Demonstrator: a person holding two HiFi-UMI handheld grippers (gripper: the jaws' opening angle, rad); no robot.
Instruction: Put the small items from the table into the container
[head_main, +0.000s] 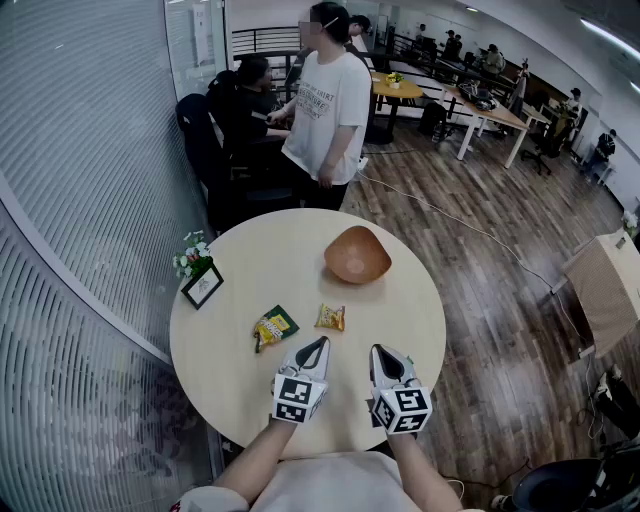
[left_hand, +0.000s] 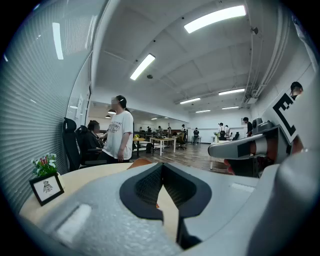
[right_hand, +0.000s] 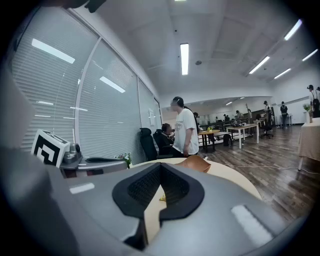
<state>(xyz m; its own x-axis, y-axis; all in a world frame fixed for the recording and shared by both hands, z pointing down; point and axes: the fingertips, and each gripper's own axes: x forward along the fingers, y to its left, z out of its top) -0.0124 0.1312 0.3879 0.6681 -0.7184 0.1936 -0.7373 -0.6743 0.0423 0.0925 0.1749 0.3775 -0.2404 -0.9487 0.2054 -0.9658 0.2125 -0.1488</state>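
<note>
Two small snack packets lie on the round pale table: a yellow-green one and a yellow-orange one. Behind them, toward the far side, stands an empty wooden bowl, also seen as a brown rim in the left gripper view and the right gripper view. My left gripper hovers just short of the packets, shut and empty. Beside it, my right gripper is shut and empty too. A scrap of yellow packet shows through the gap behind its pads.
A small framed picture with a bunch of flowers stands at the table's left edge. A person in a white shirt stands just beyond the far rim, next to a seated person and black chairs. A blind-covered glass wall runs along the left.
</note>
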